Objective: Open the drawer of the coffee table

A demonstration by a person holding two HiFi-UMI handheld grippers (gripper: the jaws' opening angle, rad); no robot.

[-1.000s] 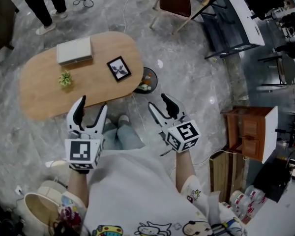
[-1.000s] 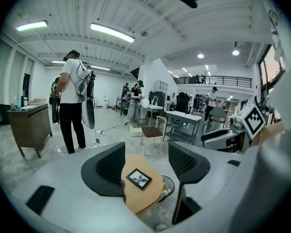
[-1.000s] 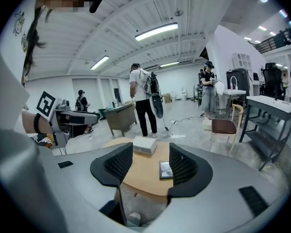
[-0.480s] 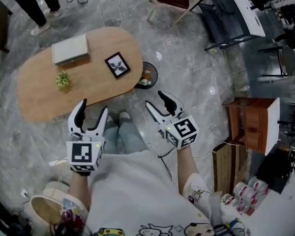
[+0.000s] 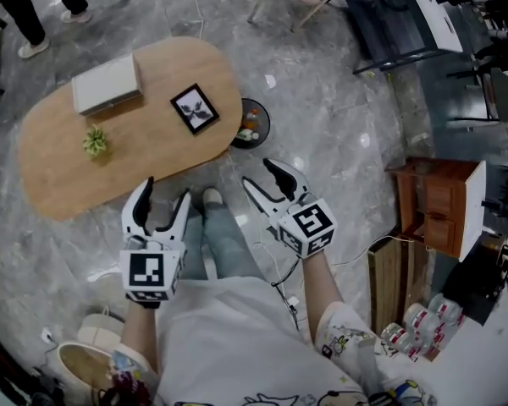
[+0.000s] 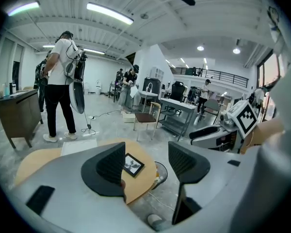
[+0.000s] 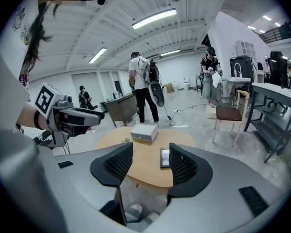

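Head view: left claw (image 5: 165, 189) wide, empty; right claw (image 5: 256, 172) likewise; coffee table (image 5: 152, 138) ahead.

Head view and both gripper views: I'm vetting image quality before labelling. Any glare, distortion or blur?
Head view: sharp, fisheye-bent edges, small glints on the glossy floor. Left gripper view: strong barrel distortion, dark corners, bright ceiling lights. Right gripper view: same curvature, evenly lit, coffee table in focus.

Bright ceiling strip lights, fisheye-warped edges
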